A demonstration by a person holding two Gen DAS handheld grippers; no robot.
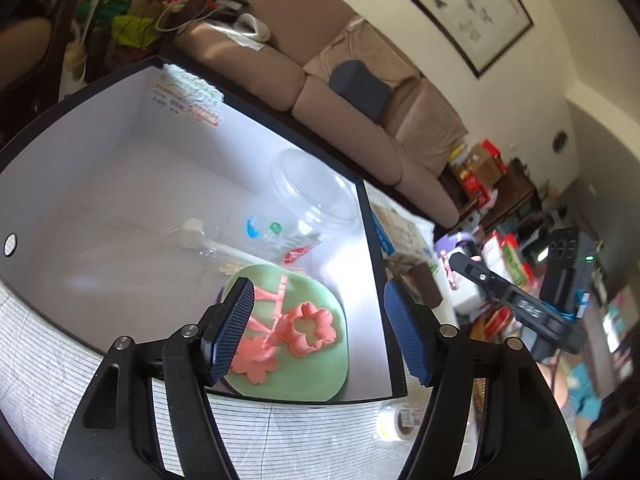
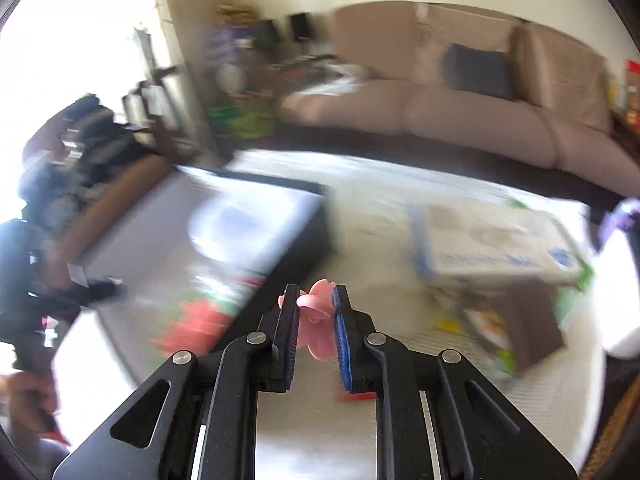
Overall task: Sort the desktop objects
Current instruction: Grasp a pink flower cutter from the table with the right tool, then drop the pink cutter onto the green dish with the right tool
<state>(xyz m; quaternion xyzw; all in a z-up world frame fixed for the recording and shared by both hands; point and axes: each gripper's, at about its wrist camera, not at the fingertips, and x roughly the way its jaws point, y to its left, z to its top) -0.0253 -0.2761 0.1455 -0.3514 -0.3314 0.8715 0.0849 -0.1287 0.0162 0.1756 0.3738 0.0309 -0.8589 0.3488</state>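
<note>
**Left gripper** (image 1: 320,332): jaws spread apart, nothing between the blue ribbed pads (image 1: 234,332). It hangs over the near corner of the box, above the green plate.

**Right gripper** (image 2: 316,328): jaws clenched on a pink flower-shaped piece (image 2: 318,322), which stands pinched between the two pads, its petals sticking out above and below them. The gripper is off the table, over the striped cloth (image 2: 372,216) and just beside the box's dark edge. From the left wrist view its black body shows at the right, beyond the box (this view of it does not show the pads).

**Box** (image 1: 100,184): shallow, white inside, with a black rim; it sits on the striped cloth.

**Contents of the box:**
- Green plate (image 1: 320,364), rounded square, in the near right corner.
- Pink flower cutter (image 1: 310,326), an open ring of petals, lying on the plate.
- Flat pink flower pieces with stems (image 1: 256,354), also on the plate, partly hidden behind the left pad.
- Clear plastic cup (image 1: 312,200) lying on its side behind the plate, with coloured printing on its wall.
- Small clear bottle with a pale cap (image 1: 196,232), left of the cup, blurred.

**Outside the box:**
- Roll of tape (image 1: 394,424) on the cloth, near the box's front corner.
- Flat printed carton (image 2: 496,244) on the cloth to the right, much blurred.
- Brown sofa (image 1: 360,92) behind the table, a dark cushion (image 1: 360,88) on it.
</note>
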